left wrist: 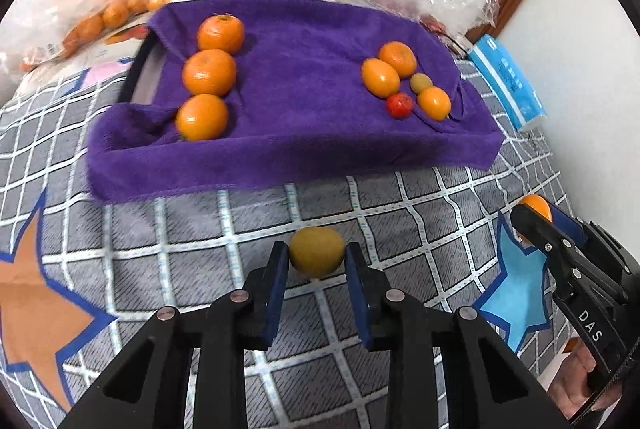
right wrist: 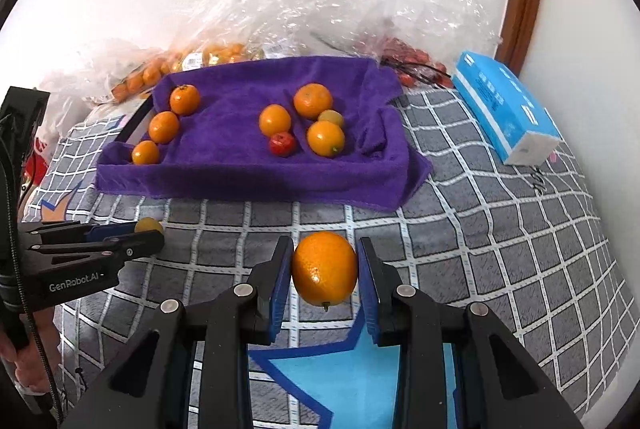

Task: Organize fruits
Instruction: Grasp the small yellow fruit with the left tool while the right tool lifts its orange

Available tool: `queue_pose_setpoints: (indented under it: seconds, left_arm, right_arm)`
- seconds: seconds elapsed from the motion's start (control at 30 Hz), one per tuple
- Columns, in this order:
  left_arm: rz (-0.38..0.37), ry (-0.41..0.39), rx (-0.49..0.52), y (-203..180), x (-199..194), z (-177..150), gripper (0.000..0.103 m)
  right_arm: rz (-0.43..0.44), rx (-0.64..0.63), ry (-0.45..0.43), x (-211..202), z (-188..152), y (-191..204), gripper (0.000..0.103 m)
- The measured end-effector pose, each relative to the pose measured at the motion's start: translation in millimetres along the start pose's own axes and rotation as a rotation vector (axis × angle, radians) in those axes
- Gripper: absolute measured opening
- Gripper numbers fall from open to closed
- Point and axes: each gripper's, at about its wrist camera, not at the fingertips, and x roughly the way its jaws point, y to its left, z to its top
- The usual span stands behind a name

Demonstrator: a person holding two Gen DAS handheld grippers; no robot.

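Now the left gripper (left wrist: 317, 258) pinches a smooth yellowish fruit (left wrist: 316, 251), the right gripper (right wrist: 325, 269) a dimpled orange (right wrist: 324, 268).

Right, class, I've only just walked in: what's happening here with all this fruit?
A person is sorting fruit with two handheld tools. The left tool grips a small yellow-green fruit; the right tool grips an orange, both above the checked bedcover. On the purple towel, three oranges line the left side; mixed fruit clusters right.
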Motion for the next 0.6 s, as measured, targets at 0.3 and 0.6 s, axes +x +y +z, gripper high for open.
queue_pose_setpoints:
  seconds: [0.3, 0.6]
  left_arm:
    - [0.003, -0.061, -0.032, 8.5, -33.0, -7.1, 0.028]
    - [0.008, -0.106, -0.051, 14.8, -62.1, -14.8, 0.028]
  right_arm:
    - [0.009, -0.025, -0.038, -21.1, 9.2, 15.1, 0.032]
    - [0.011, -0.022, -0.058, -37.2, 14.4, 22.2, 0.032]
